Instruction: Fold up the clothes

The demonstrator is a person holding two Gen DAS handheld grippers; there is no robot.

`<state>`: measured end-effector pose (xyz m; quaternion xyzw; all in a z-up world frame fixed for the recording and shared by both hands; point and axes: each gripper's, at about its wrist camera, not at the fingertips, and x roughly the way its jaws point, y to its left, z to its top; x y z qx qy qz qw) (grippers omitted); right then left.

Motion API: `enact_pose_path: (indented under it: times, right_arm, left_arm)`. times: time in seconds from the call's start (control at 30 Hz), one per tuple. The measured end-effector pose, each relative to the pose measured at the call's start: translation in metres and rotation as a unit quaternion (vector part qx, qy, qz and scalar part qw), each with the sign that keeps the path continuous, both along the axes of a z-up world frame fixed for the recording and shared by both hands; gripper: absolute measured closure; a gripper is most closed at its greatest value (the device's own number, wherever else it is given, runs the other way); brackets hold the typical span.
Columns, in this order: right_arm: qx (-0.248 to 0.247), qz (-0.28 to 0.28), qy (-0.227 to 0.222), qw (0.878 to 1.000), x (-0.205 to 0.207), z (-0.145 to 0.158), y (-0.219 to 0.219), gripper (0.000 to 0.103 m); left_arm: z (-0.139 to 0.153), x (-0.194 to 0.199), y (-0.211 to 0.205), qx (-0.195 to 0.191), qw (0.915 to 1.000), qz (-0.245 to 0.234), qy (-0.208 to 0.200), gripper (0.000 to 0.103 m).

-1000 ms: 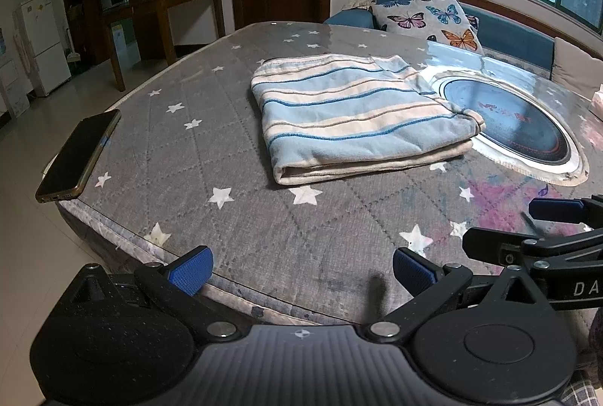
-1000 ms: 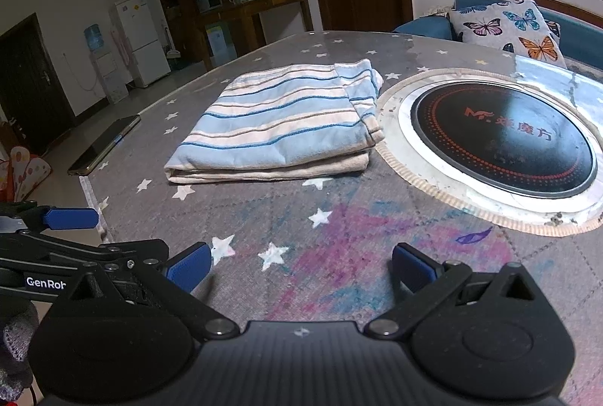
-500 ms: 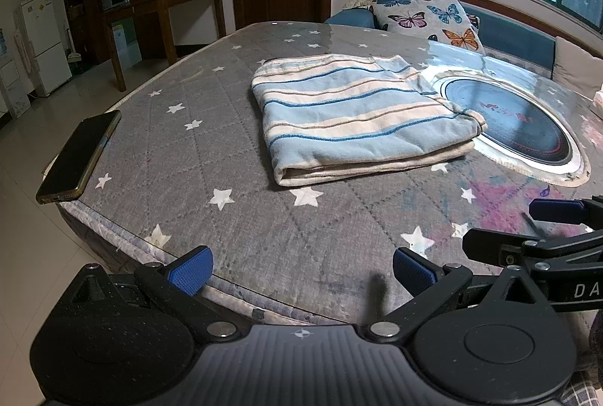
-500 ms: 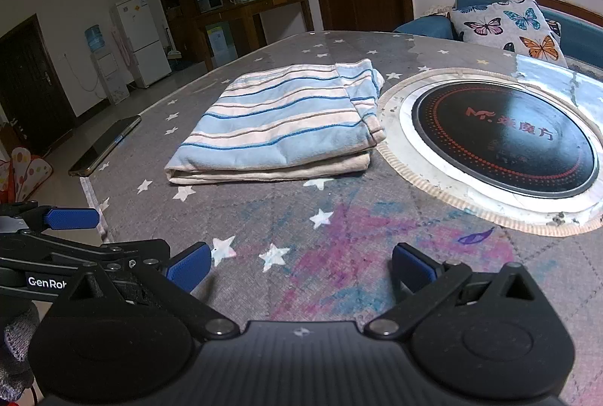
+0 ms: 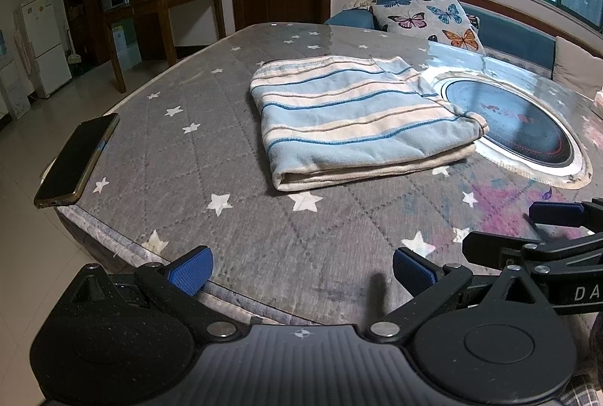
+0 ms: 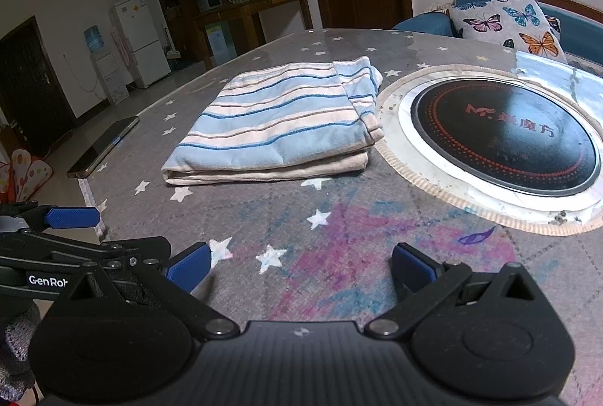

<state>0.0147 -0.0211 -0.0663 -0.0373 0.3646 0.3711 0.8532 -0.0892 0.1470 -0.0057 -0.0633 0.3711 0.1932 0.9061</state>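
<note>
From the left wrist view, the left claw (image 5: 301, 270) hangs low over the near edge of the counter (image 5: 181, 149), its blue pads spread wide with nothing between them. The striped garment (image 5: 361, 121) lies well ahead of it as a flat folded bundle, its far corner resting on the rim of the round cooktop (image 5: 524, 130). A phone (image 5: 77, 161) lies at the left edge, partly overhanging it; a careless sweep of the left claw toward the cloth could knock it to the floor. The right claw shows at the right side of this view, close beside the left one. From the right wrist view, the right claw (image 6: 299, 268) is likewise spread apart and empty, held level and low over the stained patch of the counter, pointing toward the garment (image 6: 279, 125), which sits well ahead and slightly left. If another fold is intended, pinching only the top layer would likely pull the stack apart, and dragging it could slide the cloth further onto the cooktop (image 6: 505, 138).
</note>
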Motion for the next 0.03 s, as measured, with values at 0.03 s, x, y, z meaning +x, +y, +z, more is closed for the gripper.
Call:
enact_pose_path:
  times: [0.03]
  right_arm:
    - [0.0,0.0,0.0,1.0,0.0002,0.0,0.0001,0.0]
  left_arm:
    - [0.0,-0.0004,-0.0001,0.0,1.0,0.0,0.0,0.0]
